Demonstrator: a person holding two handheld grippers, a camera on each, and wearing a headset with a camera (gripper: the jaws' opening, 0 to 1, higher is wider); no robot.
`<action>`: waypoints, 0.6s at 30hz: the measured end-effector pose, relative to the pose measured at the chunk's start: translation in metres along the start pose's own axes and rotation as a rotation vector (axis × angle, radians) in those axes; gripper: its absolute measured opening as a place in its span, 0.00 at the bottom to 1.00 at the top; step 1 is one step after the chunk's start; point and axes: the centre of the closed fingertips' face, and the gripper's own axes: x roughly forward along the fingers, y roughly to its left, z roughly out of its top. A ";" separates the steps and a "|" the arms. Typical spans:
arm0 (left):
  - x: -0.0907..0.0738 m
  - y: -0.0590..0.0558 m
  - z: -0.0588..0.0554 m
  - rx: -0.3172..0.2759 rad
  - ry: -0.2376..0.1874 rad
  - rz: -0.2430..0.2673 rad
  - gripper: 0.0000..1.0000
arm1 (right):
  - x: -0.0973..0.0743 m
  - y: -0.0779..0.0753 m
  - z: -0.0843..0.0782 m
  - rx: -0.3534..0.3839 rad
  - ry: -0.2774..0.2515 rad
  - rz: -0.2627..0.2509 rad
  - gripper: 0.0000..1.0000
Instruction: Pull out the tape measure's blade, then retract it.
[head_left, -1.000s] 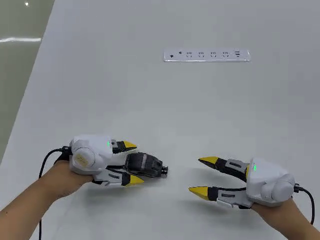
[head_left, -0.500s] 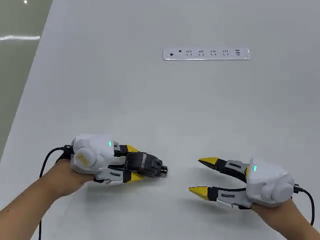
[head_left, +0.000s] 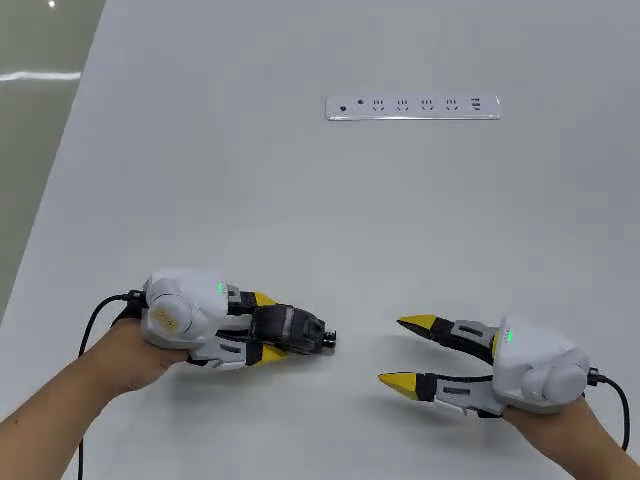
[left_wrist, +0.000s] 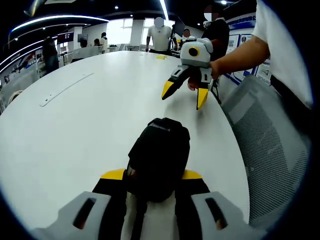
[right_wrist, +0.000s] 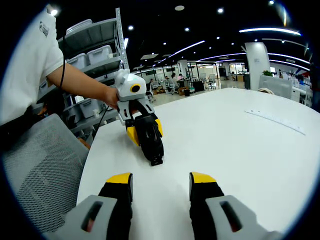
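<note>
Gripping the tape measure (left_wrist: 159, 155) across its black body, the left gripper (left_wrist: 152, 174) has its jaws closed on it, a yellow tip on each side of the case. Case rests on the white table (head_left: 300, 200), low and left in the head view. Long axis runs in line with the left jaws, and the nose (right_wrist: 156, 161) pokes out past the yellow tips. The nose points straight at the right gripper (head_left: 392, 350).

Right gripper's jaws are spread wide with nothing between them. In its own view the two yellow tips frame bare table, with the tape measure dead ahead and a bit left of centre, nose toward the camera. The two grippers face each other tip to tip, well apart, with bare table between them. Only the right one is free, and it is on the nose side.

Judgement: the pull-out looks not yet begun. The next move turns on the right jaws travelling along that same axis to the nose, then closing on the small tab there; the tab is too small to make out clearly. A pull off that axis may twist the case in the left jaws.

Farther out, a power strip (head_left: 412, 107) lies flat at the back of the table, well clear of both grippers.
</note>
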 end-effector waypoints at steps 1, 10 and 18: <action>0.000 0.000 0.000 0.004 0.002 0.000 0.34 | 0.000 0.000 0.000 0.000 0.000 0.000 0.45; 0.001 0.001 -0.001 0.000 0.005 0.008 0.33 | 0.007 0.002 -0.002 -0.006 -0.003 0.016 0.44; 0.001 0.002 -0.001 -0.013 0.000 0.022 0.33 | 0.019 0.002 0.000 -0.034 -0.008 0.042 0.40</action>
